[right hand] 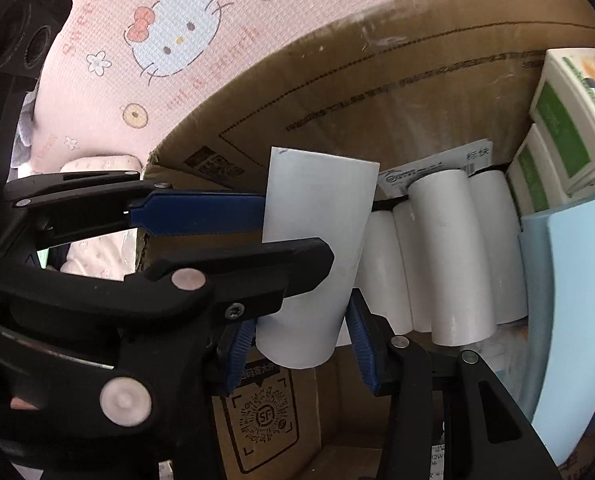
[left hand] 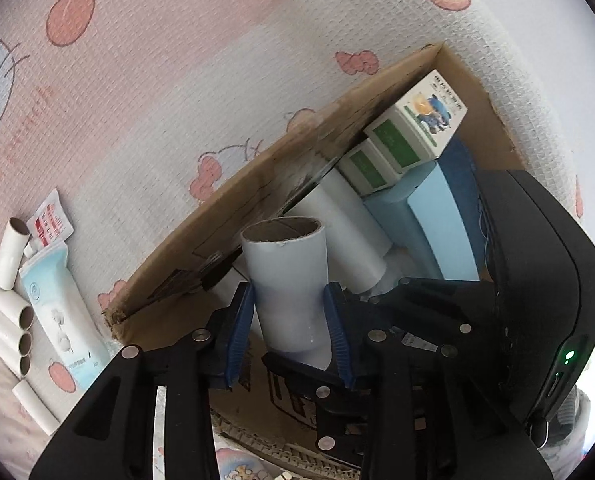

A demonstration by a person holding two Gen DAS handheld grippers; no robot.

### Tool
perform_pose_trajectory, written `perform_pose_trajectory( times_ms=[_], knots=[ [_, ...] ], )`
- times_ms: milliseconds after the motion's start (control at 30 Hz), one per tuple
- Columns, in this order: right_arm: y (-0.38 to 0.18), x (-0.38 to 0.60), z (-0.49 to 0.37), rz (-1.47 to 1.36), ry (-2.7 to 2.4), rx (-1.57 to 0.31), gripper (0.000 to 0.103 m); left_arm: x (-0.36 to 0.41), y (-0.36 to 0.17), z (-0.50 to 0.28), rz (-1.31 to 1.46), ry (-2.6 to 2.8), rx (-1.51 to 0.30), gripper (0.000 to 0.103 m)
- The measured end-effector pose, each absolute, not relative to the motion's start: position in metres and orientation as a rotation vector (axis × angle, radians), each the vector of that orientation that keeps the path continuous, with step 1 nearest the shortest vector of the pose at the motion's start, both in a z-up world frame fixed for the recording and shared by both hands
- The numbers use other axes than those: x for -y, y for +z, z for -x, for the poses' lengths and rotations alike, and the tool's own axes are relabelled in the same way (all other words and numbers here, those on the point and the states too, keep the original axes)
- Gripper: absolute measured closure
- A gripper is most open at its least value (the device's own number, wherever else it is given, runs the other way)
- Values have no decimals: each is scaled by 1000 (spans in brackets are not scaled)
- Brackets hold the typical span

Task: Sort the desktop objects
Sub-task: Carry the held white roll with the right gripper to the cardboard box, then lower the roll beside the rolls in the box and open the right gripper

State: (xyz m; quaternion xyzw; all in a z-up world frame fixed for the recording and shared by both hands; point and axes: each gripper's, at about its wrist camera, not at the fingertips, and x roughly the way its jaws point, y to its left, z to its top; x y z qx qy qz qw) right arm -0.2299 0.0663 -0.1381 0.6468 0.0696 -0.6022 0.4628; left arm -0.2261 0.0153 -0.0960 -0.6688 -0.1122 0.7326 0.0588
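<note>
On a pink-and-white cartoon mat printed with a cat's face, apples and bows, an open cardboard box takes the sorted items. Little of the room shows beyond the mat, only some pale pink fabric past the box's corner.

My left gripper and my right gripper are both clamped on one white tube. It has a brown cardboard core and is held tilted over the inside of the box, near its long wall. In the left wrist view my left pads press its two sides. In the right wrist view my right pads pinch its lower end, while the left jaws cross it from the side higher up.

Counted in the box:
- At least three boxed tubes, lying side by side against the wall
- Two green-and-white cartons, stacked in the far corner
- Two light-blue packs beside them
- One dark blue cloth behind the packs

Counted on the mat, to the left of the box:
- At least five loose tubes in a cluster; the frame edge may hide more
- One pale blue tissue pack, just beside them
- One red-and-white sachet, at its top end
</note>
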Motion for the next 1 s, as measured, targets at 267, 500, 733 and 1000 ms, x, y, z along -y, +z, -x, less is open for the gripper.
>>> perform_pose_trajectory(
  times_ms=[267,500,733,1000],
  knots=[
    [-144,-59,219,-1598,-1412,-222,62,-12,-94,214,2096,2231,299,89],
    [-157,-56,218,-1645,-1379,-227,62,-13,-96,212,2070,2228,278,92],
    [-166,-40,220,-1698,-1384,-305,63,-15,-97,210,2051,2237,258,92],
    [-177,-31,227,-1795,-1399,-288,61,-1,-96,212,2022,2234,381,92]
  ],
)
